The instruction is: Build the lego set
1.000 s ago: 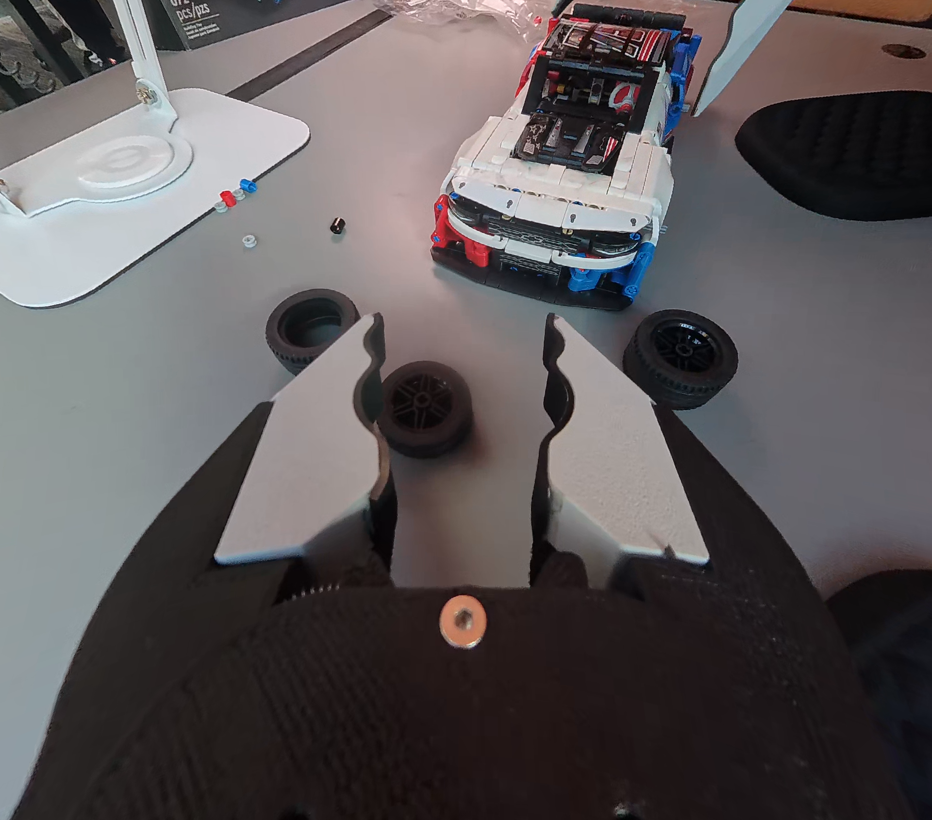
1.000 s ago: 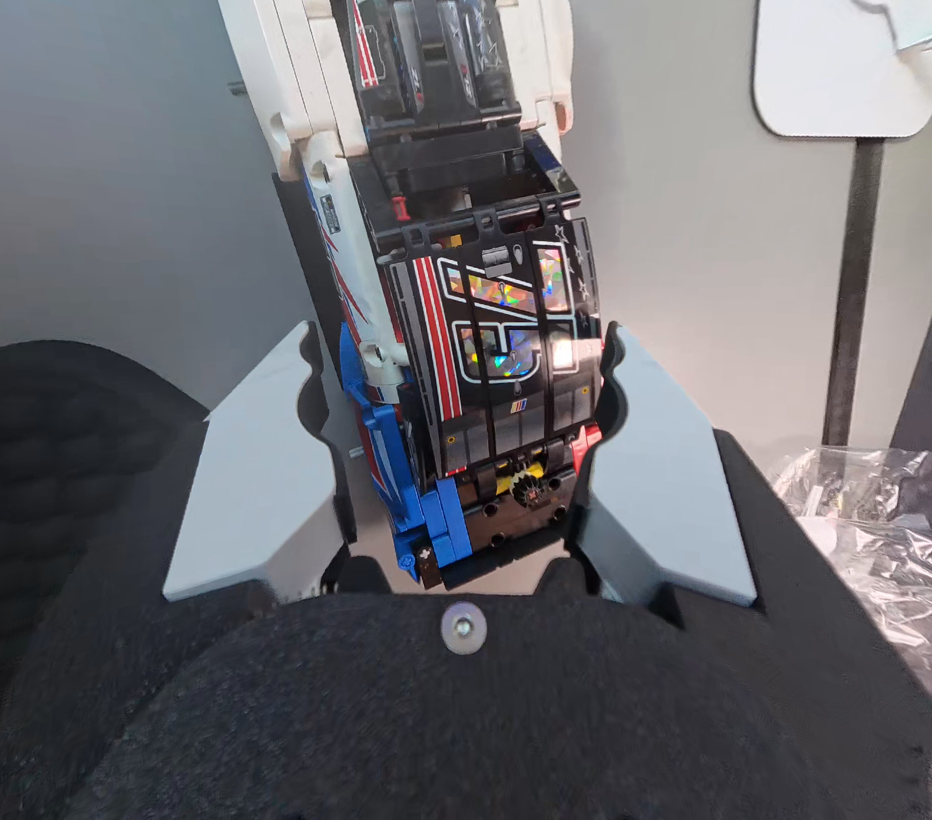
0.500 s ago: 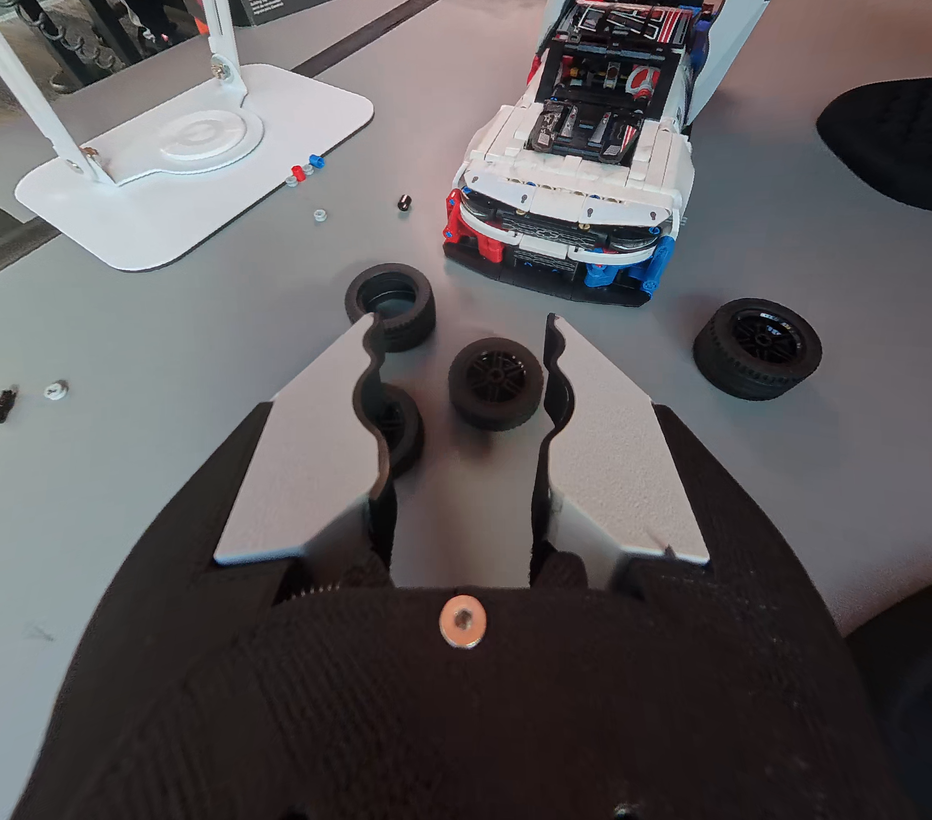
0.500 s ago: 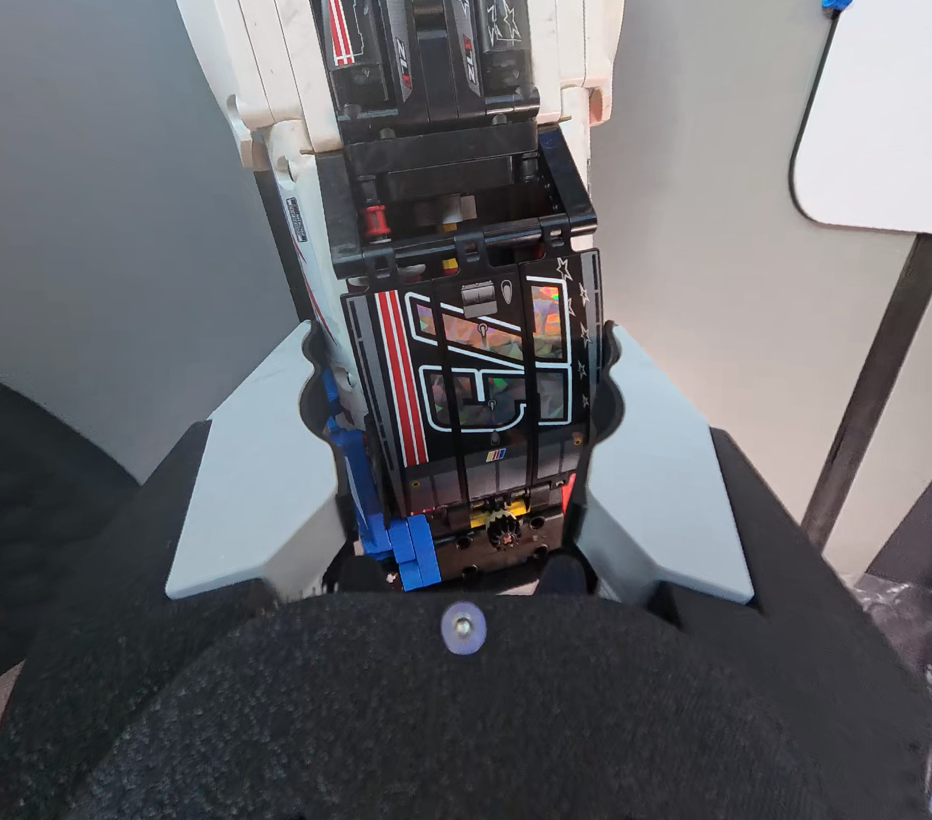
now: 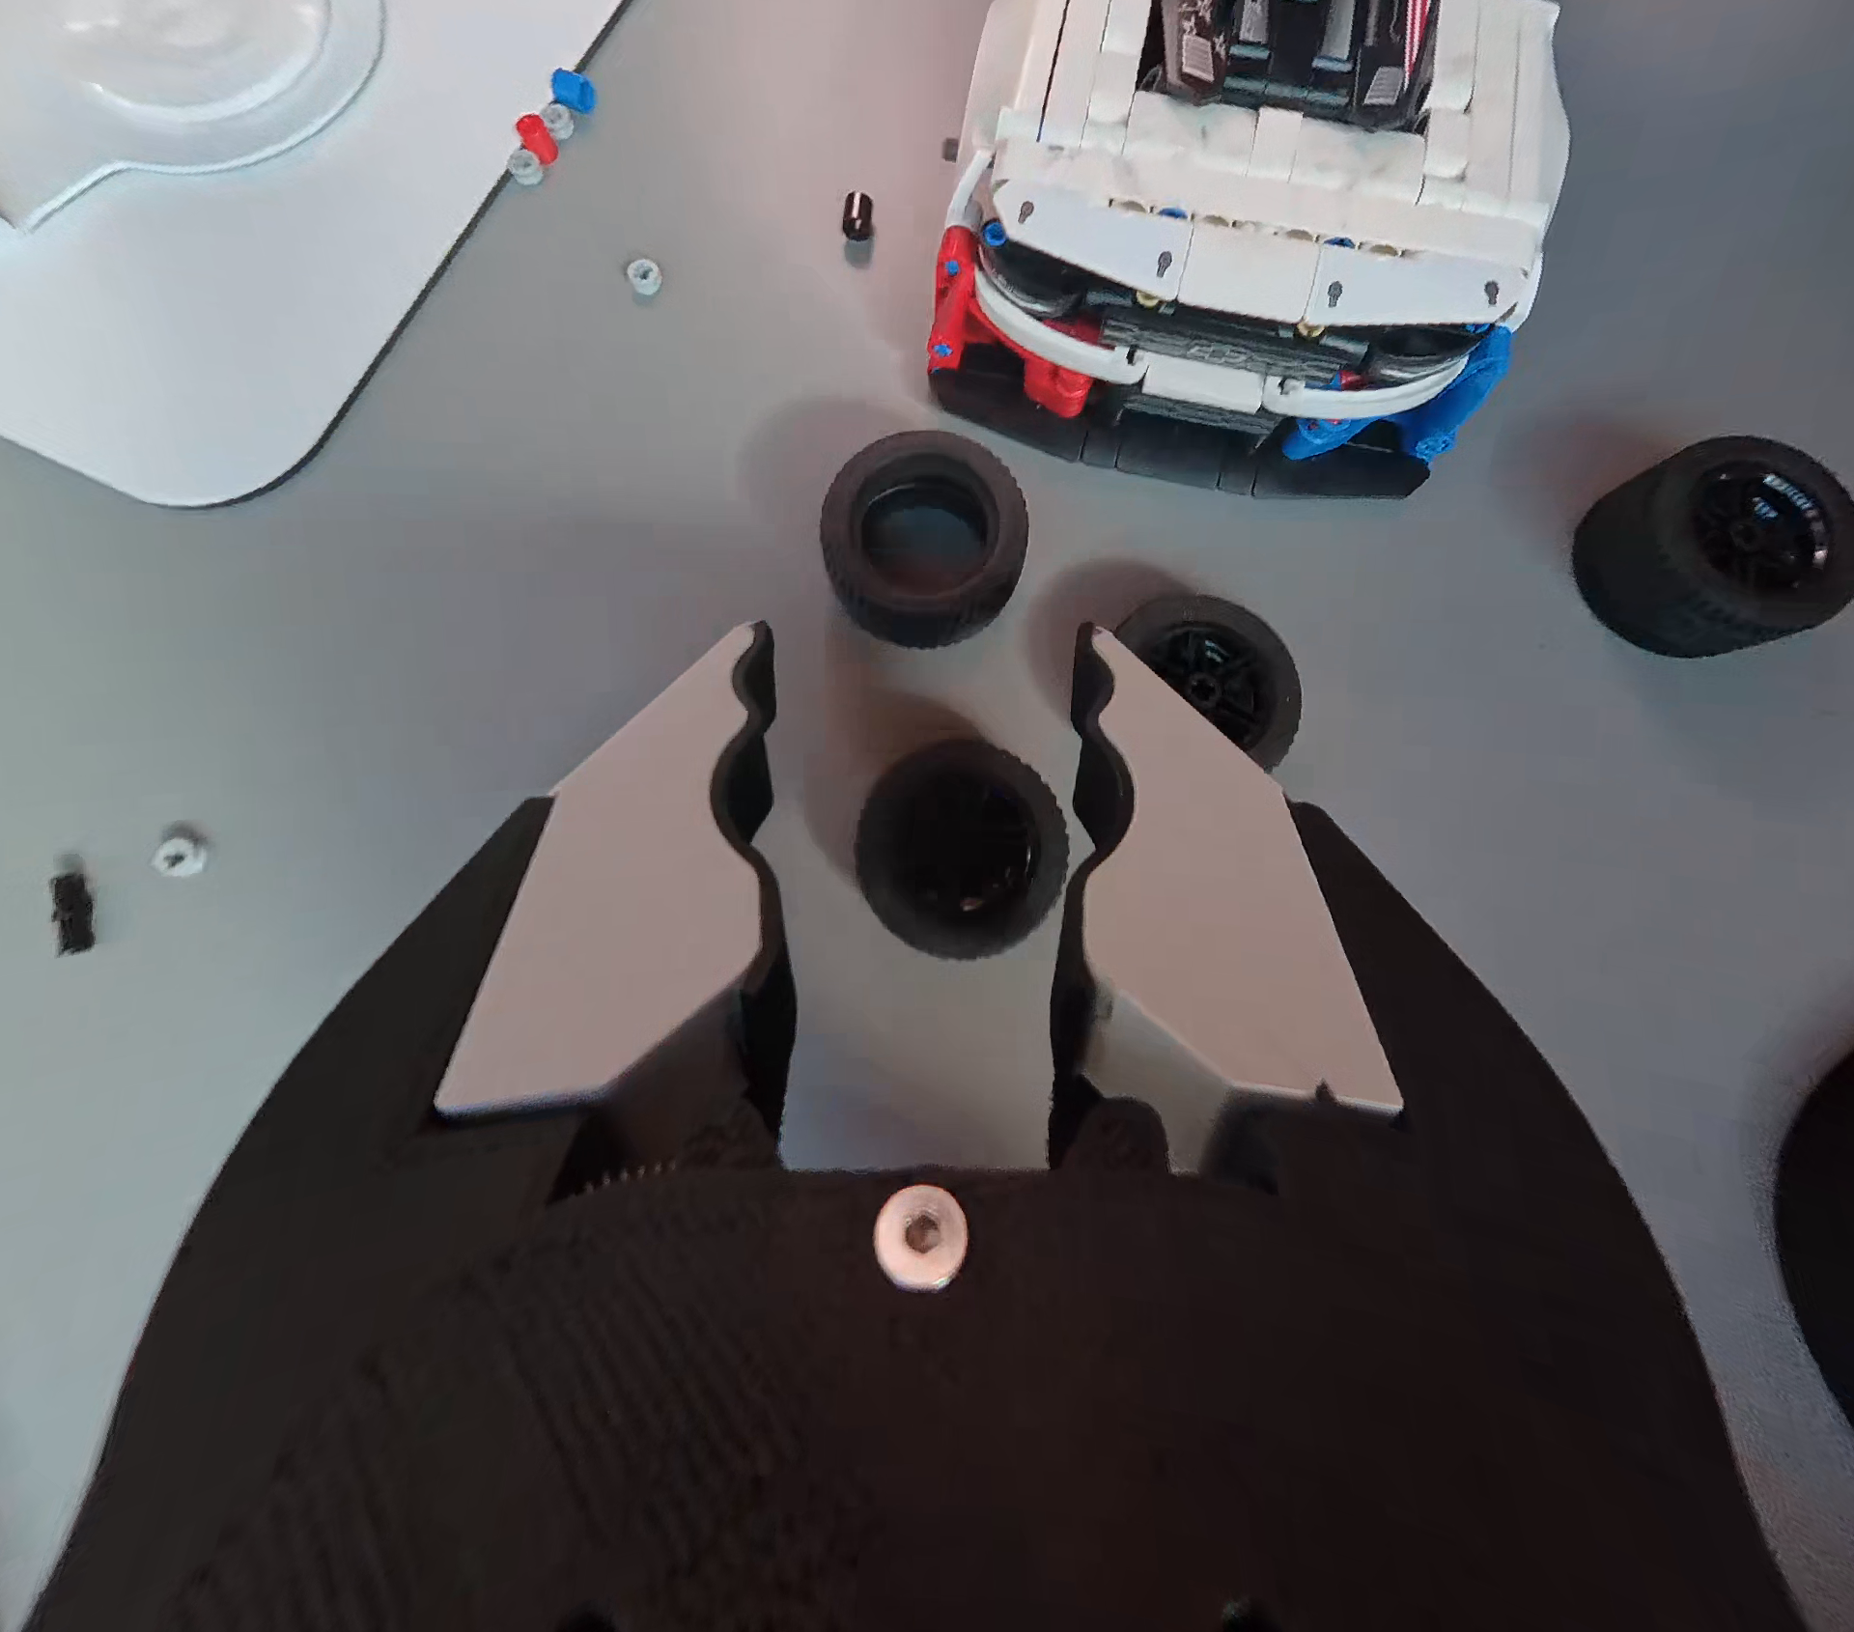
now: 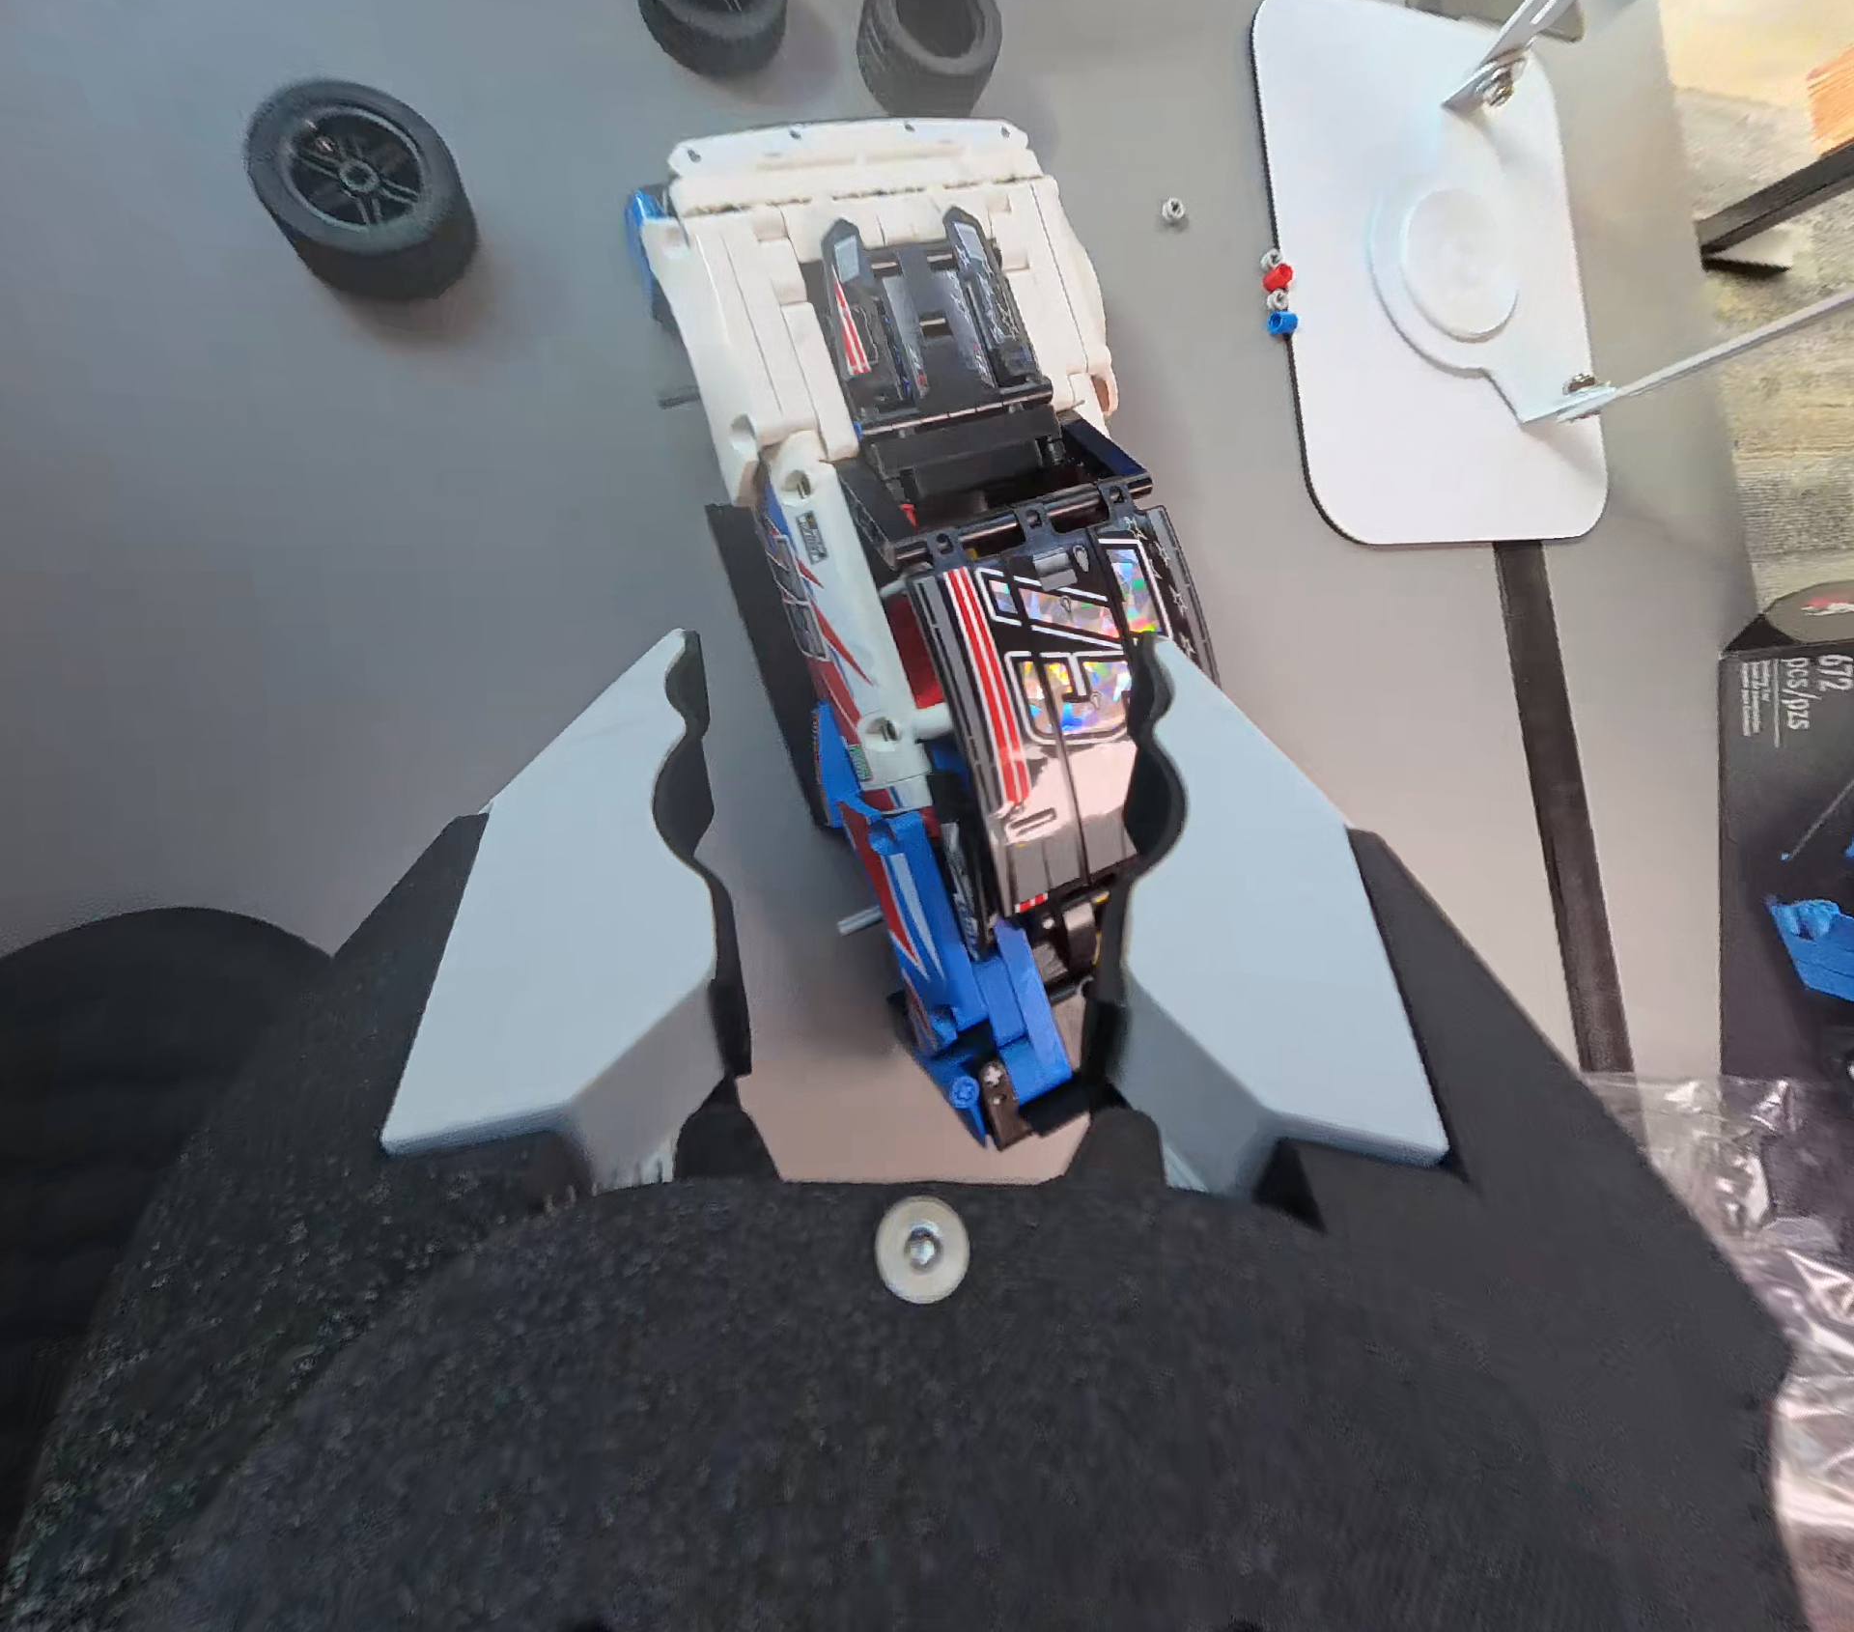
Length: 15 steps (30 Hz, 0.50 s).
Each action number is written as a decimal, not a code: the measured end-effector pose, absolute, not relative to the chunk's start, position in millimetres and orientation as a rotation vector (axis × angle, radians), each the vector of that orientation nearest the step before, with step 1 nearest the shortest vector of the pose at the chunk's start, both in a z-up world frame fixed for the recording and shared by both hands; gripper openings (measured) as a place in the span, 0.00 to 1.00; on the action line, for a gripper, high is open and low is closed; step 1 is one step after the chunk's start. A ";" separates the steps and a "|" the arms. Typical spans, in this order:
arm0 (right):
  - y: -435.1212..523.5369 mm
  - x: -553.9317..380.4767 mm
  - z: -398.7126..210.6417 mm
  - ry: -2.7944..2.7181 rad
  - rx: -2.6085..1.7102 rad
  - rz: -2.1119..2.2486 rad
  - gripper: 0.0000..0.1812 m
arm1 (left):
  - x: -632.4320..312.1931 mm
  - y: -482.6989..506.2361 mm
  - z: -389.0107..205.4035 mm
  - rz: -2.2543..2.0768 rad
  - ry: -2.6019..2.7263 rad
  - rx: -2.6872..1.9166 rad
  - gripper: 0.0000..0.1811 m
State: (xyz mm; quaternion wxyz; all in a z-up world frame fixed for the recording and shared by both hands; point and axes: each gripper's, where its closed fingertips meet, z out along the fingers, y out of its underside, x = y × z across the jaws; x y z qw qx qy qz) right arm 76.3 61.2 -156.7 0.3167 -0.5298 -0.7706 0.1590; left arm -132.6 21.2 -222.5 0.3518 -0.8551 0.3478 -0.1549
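The white, black, red and blue lego car [image 5: 1244, 179] stands on the grey table without wheels. My left gripper [image 5: 923, 646] is open and low over the table. A small black wheel [image 5: 961, 846] lies between its fingers, not gripped. An empty tyre [image 5: 923, 535] lies just ahead, a second small wheel [image 5: 1219, 681] sits partly behind the right finger, and a larger wheel [image 5: 1716, 545] lies to the right. My right gripper [image 6: 921, 661] is open above the rear of the car [image 6: 903, 300]. Its right finger [image 6: 1234, 861] hides part of the roof.
A white stand base [image 5: 251, 179] sits at the left with small red and blue pins [image 5: 552, 114] at its edge. Loose small pieces [image 5: 856, 214] lie on the table. The set's black box [image 6: 1786, 831] and clear plastic bags [image 6: 1756, 1203] are at the right. A black pad [image 6: 100, 1032] is at the left.
My left gripper moved forward and down, and now straddles a small wheel. My right gripper drew back and up from the car's rear, with its jaws wider apart.
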 end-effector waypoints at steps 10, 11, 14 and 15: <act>-4.7 113.9 -138.1 -1.697 -1.383 0.719 0.32 | -110.8 34.0 -201.8 -0.188 1.063 -1.986 0.23; -9.4 113.5 -137.0 -1.657 -1.384 0.758 0.31 | -107.5 30.7 -187.2 -0.114 1.055 -1.902 0.23; -18.7 98.2 -127.9 -1.513 -1.397 0.894 0.23 | -82.3 9.3 -147.7 0.060 1.068 -1.648 0.23; -20.5 89.2 -122.7 -1.455 -1.410 0.952 0.21 | -72.0 1.7 -138.5 0.100 1.069 -1.582 0.23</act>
